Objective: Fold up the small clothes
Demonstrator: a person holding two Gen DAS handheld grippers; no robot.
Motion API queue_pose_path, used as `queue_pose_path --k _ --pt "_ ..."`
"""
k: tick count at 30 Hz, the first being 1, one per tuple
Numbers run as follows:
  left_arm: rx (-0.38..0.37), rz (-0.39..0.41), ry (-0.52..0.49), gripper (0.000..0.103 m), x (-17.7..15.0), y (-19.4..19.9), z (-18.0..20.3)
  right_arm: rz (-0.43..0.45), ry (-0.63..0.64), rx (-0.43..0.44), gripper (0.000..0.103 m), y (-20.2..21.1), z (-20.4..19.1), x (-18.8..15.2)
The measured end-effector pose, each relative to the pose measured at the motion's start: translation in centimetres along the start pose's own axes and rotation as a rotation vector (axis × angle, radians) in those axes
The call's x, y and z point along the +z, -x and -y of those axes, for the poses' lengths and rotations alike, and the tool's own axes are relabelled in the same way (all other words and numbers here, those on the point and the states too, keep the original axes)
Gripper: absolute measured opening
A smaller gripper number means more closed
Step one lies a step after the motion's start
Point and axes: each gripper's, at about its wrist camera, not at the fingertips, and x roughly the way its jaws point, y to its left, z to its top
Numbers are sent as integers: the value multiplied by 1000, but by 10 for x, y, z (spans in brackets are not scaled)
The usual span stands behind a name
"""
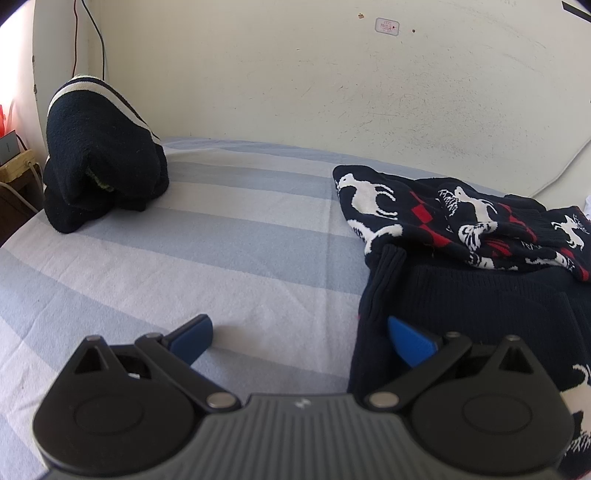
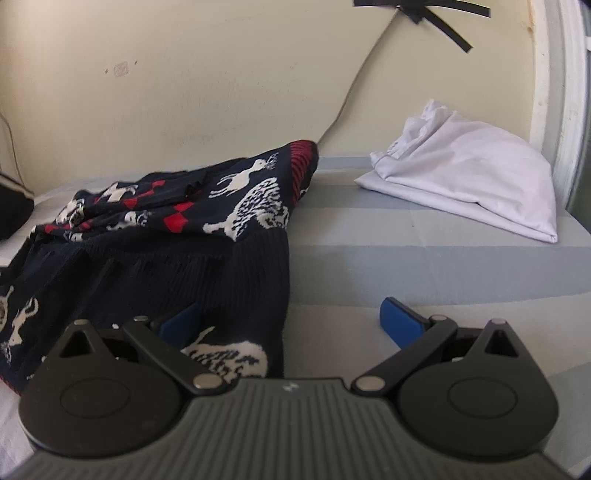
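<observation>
Three garments are lying on the striped blue and white bed sheet (image 1: 229, 236). One is a navy sweater with white reindeer and red diamonds (image 1: 461, 236), sprawling half-folded in the middle of the bed, its plain ribbed hem (image 2: 166, 269) turned toward the two tools. The second is a dark fleece with cream stripes (image 1: 99, 158), sitting bundled in the far left corner against the wall, well apart from the sweater. The third is a white cloth (image 2: 469, 181), lying folded near the right edge, also well apart.

Two grippers are hovering low over the near side. The left gripper (image 1: 299, 336) is standing with its blue fingers spread wide, one finger over bare sheet and the other over the sweater's left edge, holding nothing. The right gripper (image 2: 288, 321) is likewise gaping wide and empty, its left finger lying over the knit, its right finger over bare sheet beside the sweater's right edge.

Behind the bed a scuffed cream wall (image 1: 295, 81) is rising, with two thin cables (image 1: 88, 33) hanging above the fleece and strips of black tape (image 2: 432, 14) stuck up high on the right.
</observation>
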Motion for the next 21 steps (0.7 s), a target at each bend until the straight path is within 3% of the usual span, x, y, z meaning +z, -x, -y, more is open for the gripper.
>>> queue_pose_path --k 4,9,14,21 --pt "0 0 0 103 0 0 0 20 -67 -11 103 3 8 -1" --pt "0 0 0 103 0 0 0 13 -41 -56 103 1 1 0" --pt "-1 0 0 103 0 0 0 33 -60 -103 96 4 5 -1" --pt "-2 0 -1 103 0 0 0 125 -111 -115 91 17 13 -5"
